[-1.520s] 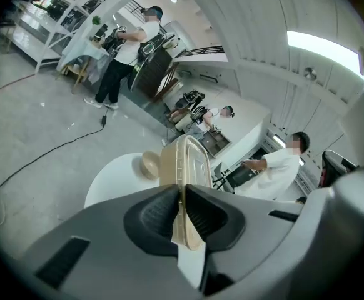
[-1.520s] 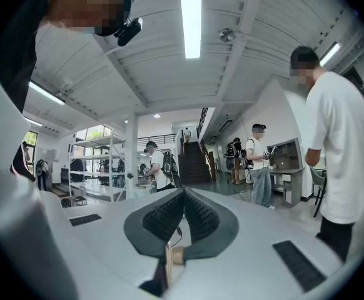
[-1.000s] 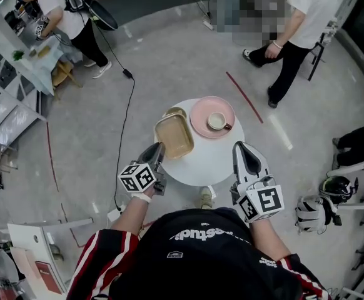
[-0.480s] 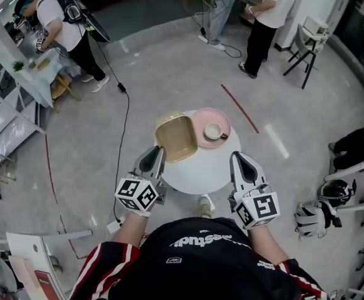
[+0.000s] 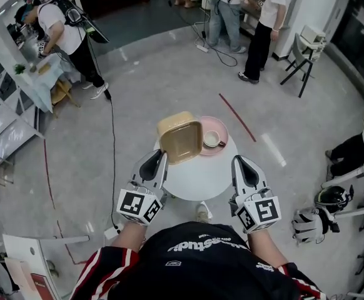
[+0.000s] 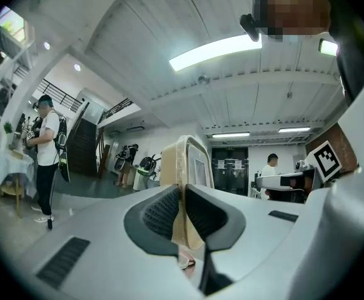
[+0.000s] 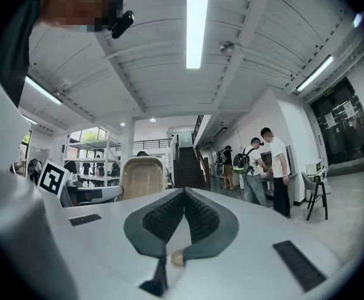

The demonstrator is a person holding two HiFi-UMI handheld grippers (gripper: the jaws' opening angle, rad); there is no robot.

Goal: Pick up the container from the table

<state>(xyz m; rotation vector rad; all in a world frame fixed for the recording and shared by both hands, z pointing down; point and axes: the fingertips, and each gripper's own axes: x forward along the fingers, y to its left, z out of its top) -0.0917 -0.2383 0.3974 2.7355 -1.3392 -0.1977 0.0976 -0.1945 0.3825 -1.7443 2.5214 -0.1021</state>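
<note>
Lifted off the surface [image 5: 197, 179] since a second ago, the tan container [image 5: 181, 141] now hangs in the air in the grip of the left hand-held gripper [image 5: 162, 155]. Earlier it lay flat on the round white top beside the pink plate [image 5: 221, 127]. In the head view it now covers the plate's left edge and the far left rim of the surface, and its open side is turned towards the camera.

In the left gripper view, the two dark ribbed pads of the left hand-held gripper [image 6: 183, 191] are clamped on the near wall of the container [image 6: 197, 167]. That wall runs edge-on between them, and the rest of the container rises beyond the jaw tips.

The right hand-held gripper [image 5: 239, 161] has risen only slightly and hovers over the right side of the surface, apart from everything on it. Its own view shows its jaws [image 7: 183, 195] pressed together with nothing between them, and the raised container [image 7: 141, 177] off to their left.

A cup [image 5: 211, 140] sits on the pink plate, just right of the lifted container.
</note>
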